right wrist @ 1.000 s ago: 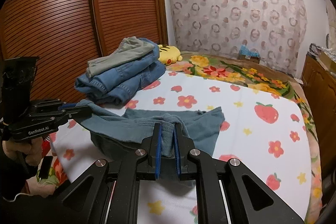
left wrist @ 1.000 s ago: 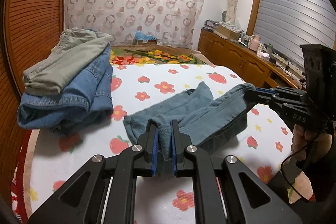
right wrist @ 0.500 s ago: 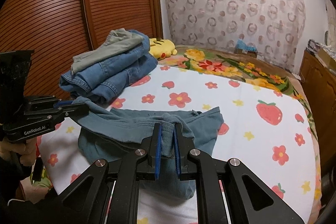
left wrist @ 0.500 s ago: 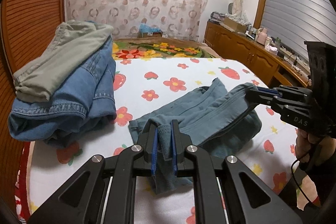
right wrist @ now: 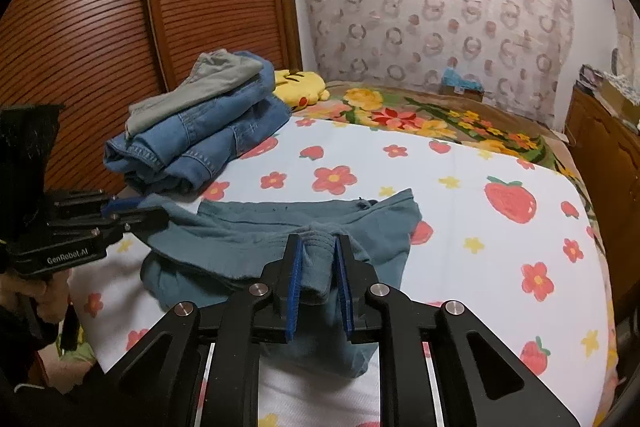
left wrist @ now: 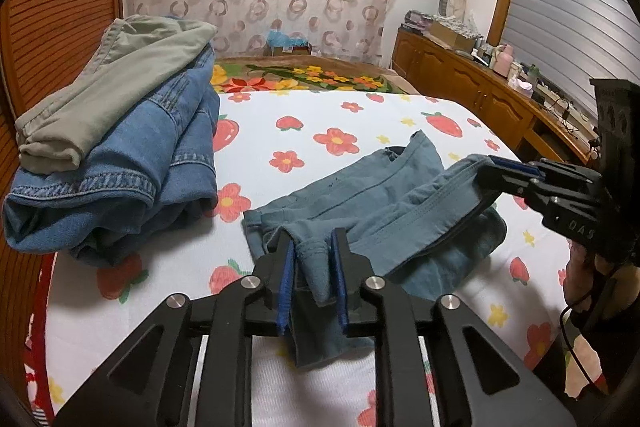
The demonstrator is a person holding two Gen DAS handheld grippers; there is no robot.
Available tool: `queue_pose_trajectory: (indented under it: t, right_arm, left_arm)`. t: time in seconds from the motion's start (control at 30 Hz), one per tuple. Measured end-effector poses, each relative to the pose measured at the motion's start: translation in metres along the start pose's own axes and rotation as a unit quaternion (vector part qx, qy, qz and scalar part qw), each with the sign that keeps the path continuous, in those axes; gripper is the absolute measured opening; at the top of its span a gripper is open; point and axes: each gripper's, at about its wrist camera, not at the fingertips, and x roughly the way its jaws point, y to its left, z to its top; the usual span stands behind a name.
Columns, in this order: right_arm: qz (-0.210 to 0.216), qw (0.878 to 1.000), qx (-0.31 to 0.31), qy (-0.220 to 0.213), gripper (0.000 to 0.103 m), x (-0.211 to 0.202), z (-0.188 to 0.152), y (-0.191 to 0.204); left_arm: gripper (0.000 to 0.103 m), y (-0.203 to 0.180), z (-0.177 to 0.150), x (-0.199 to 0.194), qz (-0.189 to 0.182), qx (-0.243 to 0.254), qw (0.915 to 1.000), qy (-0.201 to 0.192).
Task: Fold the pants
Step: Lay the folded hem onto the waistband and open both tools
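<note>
Left gripper (left wrist: 313, 259) is pinching a bunched edge of the teal pants (left wrist: 372, 203), jaws narrow on cloth. Right gripper (right wrist: 317, 259) is clamping the other end likewise. Pants are sagging between them, far part lying on the bedsheet (right wrist: 460, 211) (strawberry print). Folded stack (left wrist: 120, 147) is sitting nearby, left.

1. Bed (left wrist: 360, 115): white cover printed with strawberries and flowers.
2. Rear wall: sheer curtain (right wrist: 440, 15) with ring pattern.
3. Slatted wooden wardrobe doors (right wrist: 120, 27) beside bed.
4. Wooden cabinet (left wrist: 460, 83) (top cluttered) under a shuttered window (left wrist: 568, 7).
</note>
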Motion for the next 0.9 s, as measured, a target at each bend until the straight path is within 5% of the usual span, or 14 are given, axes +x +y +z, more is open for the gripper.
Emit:
queue_pose_trajectory:
  t: [0.23,0.63,0.9]
  right_arm:
    - [-0.004,1.000,0.009,0.003,0.029,-0.008,-0.008,-0.005]
    - [-0.005,0.998,-0.029,0.064,0.042,0.004,-0.029,0.000]
    - [-0.021,0.993,-0.060,0.097,0.044,0.033,-0.018,0.004]
  left_arm:
    - [0.050,0.001,-0.005,-0.007,0.011,0.004,0.9999,-0.007]
    - [0.050,0.009,-0.037,0.006,0.010,0.020,0.9987,0.046]
    - [0.050,0.005,-0.029,0.024,0.024,0.043,0.9967,0.064]
